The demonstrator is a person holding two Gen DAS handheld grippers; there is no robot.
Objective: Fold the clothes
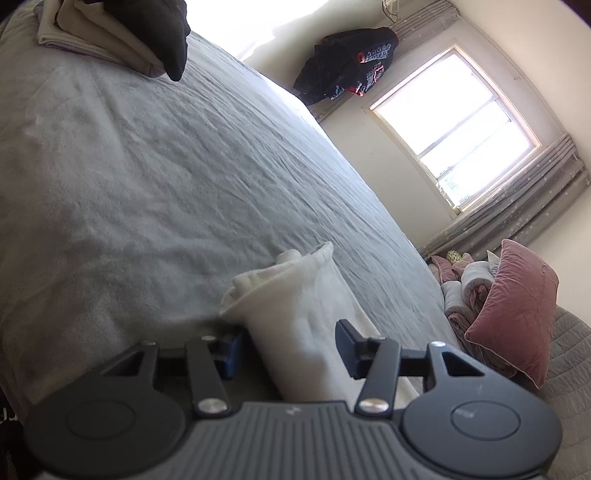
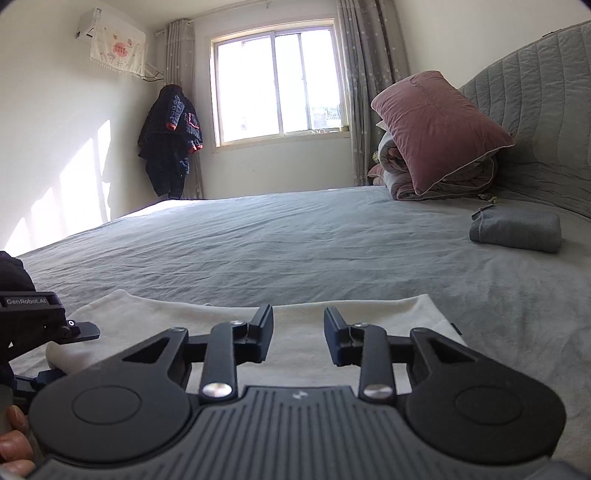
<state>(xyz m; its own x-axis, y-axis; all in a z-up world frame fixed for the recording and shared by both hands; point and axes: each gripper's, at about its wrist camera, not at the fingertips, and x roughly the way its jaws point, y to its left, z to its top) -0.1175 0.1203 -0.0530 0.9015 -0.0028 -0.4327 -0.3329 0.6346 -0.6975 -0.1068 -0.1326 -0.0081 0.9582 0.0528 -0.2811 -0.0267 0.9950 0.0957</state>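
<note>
Left wrist view: my left gripper (image 1: 290, 345) sits low over the grey bed (image 1: 155, 173), jaws apart. A roll of the white garment (image 1: 291, 306) lies between the fingers; the far pad stands clear of the cloth, the near one is close against it, contact uncertain. Folded beige clothes (image 1: 92, 33) are stacked at the far corner under a dark item. A pink pillow (image 1: 517, 314) leans by the headboard.

Right wrist view: my right gripper (image 2: 298, 338) hovers over the white garment (image 2: 303, 317), which is spread flat at the bed's near edge. Jaws parted, nothing between them. The left gripper (image 2: 79, 328) shows at the left edge beside the rolled end of the cloth. A folded grey piece (image 2: 515, 229) lies well apart, near the headboard (image 2: 535, 110).
</note>
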